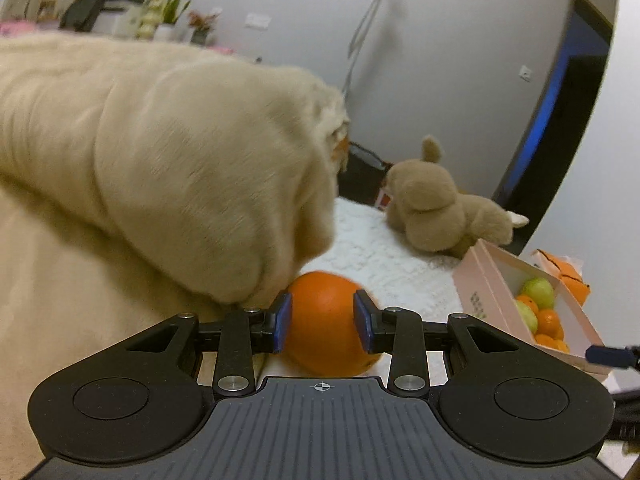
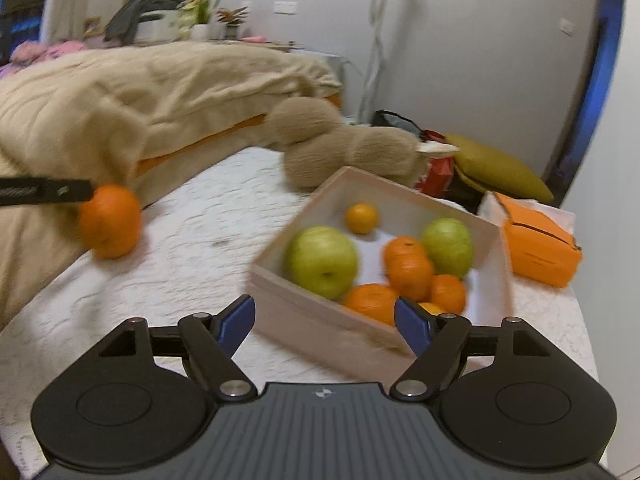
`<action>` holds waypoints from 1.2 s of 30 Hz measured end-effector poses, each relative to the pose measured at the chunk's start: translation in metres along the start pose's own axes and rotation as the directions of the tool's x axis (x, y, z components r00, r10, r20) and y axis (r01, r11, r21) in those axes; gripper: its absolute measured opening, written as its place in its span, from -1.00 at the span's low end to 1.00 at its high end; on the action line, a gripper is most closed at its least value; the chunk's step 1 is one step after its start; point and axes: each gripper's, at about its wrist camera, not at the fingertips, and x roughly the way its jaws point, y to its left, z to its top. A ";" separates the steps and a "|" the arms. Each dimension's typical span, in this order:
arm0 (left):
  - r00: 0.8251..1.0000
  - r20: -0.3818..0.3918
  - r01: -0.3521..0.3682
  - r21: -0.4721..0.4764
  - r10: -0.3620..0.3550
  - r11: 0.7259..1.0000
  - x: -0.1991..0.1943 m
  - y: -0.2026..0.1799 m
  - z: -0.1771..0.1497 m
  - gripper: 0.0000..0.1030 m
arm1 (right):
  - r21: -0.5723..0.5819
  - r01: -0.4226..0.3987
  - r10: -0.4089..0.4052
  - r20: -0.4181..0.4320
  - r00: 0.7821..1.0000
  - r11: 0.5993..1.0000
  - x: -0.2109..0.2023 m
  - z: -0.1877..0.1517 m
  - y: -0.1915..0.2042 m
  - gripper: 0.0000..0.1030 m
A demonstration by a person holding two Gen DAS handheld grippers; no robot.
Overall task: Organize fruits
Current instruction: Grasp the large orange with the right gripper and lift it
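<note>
My left gripper (image 1: 322, 322) is shut on a large orange (image 1: 324, 320), its blue pads pressed on both sides; the same orange (image 2: 109, 220) shows at the left of the right wrist view, held above the white bed cover beside the beige quilt. A pale open box (image 2: 304, 316) holds two green apples (image 2: 322, 262) and several oranges (image 2: 408, 268); it also shows at the right of the left wrist view (image 1: 486, 284). My right gripper (image 2: 325, 320) is open and empty, just in front of the box's near wall.
A bulky beige quilt (image 1: 160, 160) lies left of the orange. A brown plush toy (image 2: 344, 140) lies behind the box. An orange pouch (image 2: 538, 240) sits right of the box. A floor lamp pole (image 2: 376, 40) and bags stand by the wall.
</note>
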 end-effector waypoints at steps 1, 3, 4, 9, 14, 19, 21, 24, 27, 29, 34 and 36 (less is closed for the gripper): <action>1.000 -0.005 0.005 -0.008 -0.005 1.000 0.000 0.004 -0.001 -0.12 | -0.009 -0.012 0.012 -0.003 1.000 1.000 0.000 0.001 0.008 0.50; 1.000 -0.011 0.008 -0.020 -0.008 1.000 -0.001 0.009 -0.001 -0.03 | -0.044 -0.028 0.028 -0.005 1.000 0.999 0.002 0.003 0.027 0.50; 1.000 -0.017 0.010 -0.025 -0.010 1.000 -0.002 0.011 -0.001 -0.03 | -0.066 -0.029 0.028 -0.006 1.000 0.997 0.004 0.005 0.036 0.50; 0.999 -0.040 0.020 -0.033 -0.021 0.999 -0.003 0.014 -0.002 -0.03 | -0.132 -0.082 0.079 -0.030 0.996 0.988 0.019 0.004 0.076 0.50; 1.000 -0.007 0.016 -0.116 -0.017 0.993 -0.013 0.026 0.002 -0.12 | -0.136 -0.169 0.169 -0.009 0.985 0.976 0.031 0.015 0.101 0.50; 0.993 0.085 -0.061 -0.247 0.084 0.967 -0.029 0.055 0.007 -0.12 | -0.118 -0.220 0.228 0.064 0.972 0.968 0.039 0.037 0.115 0.60; 0.989 0.110 -0.069 -0.275 0.103 0.959 -0.033 0.061 0.006 -0.12 | -0.088 -0.259 0.266 0.069 0.962 0.962 0.049 0.049 0.117 0.63; 0.978 0.161 -0.084 -0.266 0.130 0.960 -0.038 0.060 0.004 -0.12 | -0.025 -0.344 0.344 0.020 0.939 0.939 0.072 0.064 0.121 0.63; 0.980 0.154 -0.082 -0.260 0.126 0.962 -0.036 0.058 0.001 -0.12 | 0.028 -0.408 0.409 -0.065 0.910 0.913 0.102 0.074 0.123 0.63; 0.982 0.148 -0.077 -0.260 0.119 0.963 -0.034 0.060 0.003 -0.12 | 0.073 -0.420 0.426 -0.115 0.898 0.905 0.118 0.074 0.124 0.63; 0.988 0.132 -0.045 -0.260 0.082 0.964 -0.031 0.057 0.003 -0.12 | 0.101 -0.424 0.435 -0.186 0.881 0.900 0.122 0.069 0.121 0.33; 0.990 0.126 -0.036 -0.256 0.070 0.966 -0.031 0.054 0.001 -0.12 | 0.058 -0.391 0.395 -0.181 0.901 0.919 0.107 0.065 0.118 0.33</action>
